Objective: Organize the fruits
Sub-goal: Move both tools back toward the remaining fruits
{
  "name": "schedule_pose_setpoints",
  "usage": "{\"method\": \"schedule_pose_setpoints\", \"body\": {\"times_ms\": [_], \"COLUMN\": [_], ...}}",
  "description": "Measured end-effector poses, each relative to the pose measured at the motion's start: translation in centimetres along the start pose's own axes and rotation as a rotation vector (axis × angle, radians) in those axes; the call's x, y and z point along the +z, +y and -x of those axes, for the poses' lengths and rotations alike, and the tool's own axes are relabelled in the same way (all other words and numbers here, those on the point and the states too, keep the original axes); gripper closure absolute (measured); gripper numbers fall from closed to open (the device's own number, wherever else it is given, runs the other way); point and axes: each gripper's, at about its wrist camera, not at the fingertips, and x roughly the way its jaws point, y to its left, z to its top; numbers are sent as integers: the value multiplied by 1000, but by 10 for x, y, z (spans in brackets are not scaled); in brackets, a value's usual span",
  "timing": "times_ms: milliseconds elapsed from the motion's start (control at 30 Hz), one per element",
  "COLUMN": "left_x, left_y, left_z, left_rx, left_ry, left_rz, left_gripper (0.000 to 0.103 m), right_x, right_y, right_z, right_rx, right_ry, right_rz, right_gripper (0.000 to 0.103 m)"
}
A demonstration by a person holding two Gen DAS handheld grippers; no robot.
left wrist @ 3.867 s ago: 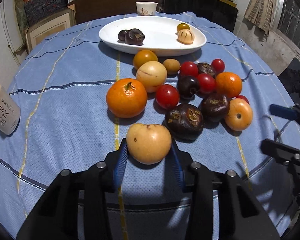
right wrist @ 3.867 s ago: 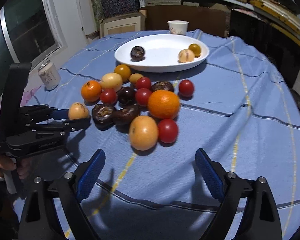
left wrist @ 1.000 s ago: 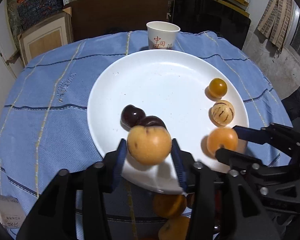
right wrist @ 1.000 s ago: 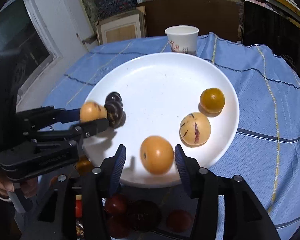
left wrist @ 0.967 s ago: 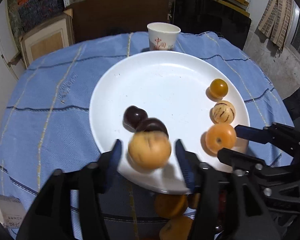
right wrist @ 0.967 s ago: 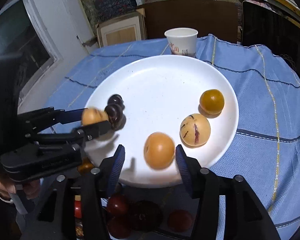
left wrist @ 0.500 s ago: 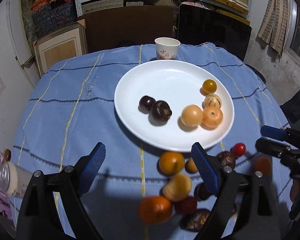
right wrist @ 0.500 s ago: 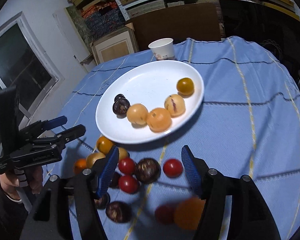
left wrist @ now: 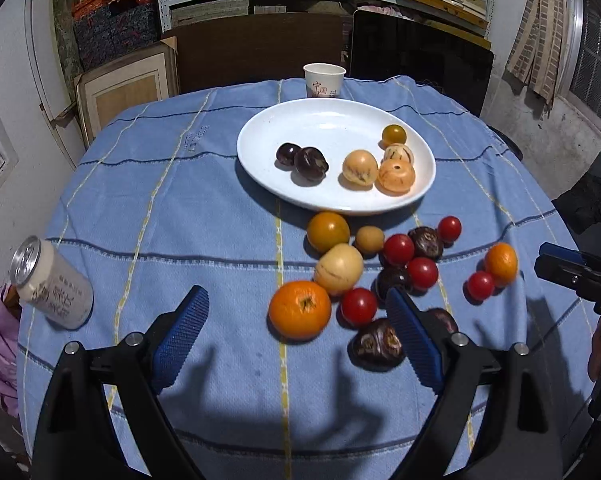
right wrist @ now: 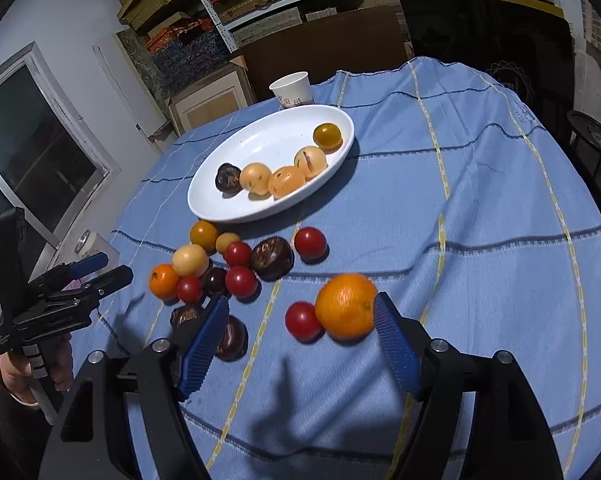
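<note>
A white plate (left wrist: 260, 136) (right wrist: 268, 136) at the back of the table holds two dark fruits (left wrist: 302, 159), two pale yellow fruits, an orange one (left wrist: 396, 176) and a small yellow one. Several loose fruits lie in front of it: an orange (left wrist: 299, 309), a pale yellow fruit (left wrist: 338, 269), red tomatoes (left wrist: 358, 306) and dark fruits (left wrist: 376, 345). My left gripper (left wrist: 296, 336) is open and empty above the near cloth. My right gripper (right wrist: 300, 340) is open and empty; an orange (right wrist: 346, 305) and a red tomato (right wrist: 302, 321) lie between its fingers.
The round table has a blue striped cloth (left wrist: 180, 216). A paper cup (left wrist: 324, 79) stands behind the plate. A pale drink can (left wrist: 50, 283) stands at the left edge. Shelves, boxes and a dark panel are behind the table.
Both grippers let go of their fruits onto the plate, opened wide, and pulled back toward the near side. The loose pile has come into view in front of them.
</note>
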Motion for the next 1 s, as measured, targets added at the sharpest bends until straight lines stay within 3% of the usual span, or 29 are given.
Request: {"method": "schedule_pose_setpoints", "body": {"times_ms": [533, 1000], "left_x": [-36, -51], "left_y": [1, -1], "left_z": [2, -21], "left_rx": [-20, -27], "left_ry": [40, 101], "left_rz": [30, 24], "left_gripper": [14, 14], "right_x": [-34, -36], "right_y": [2, 21], "right_z": [5, -10], "right_rx": [-90, -67], "right_ry": [3, 28], "right_rz": [67, 168], "right_gripper": [22, 22]}}
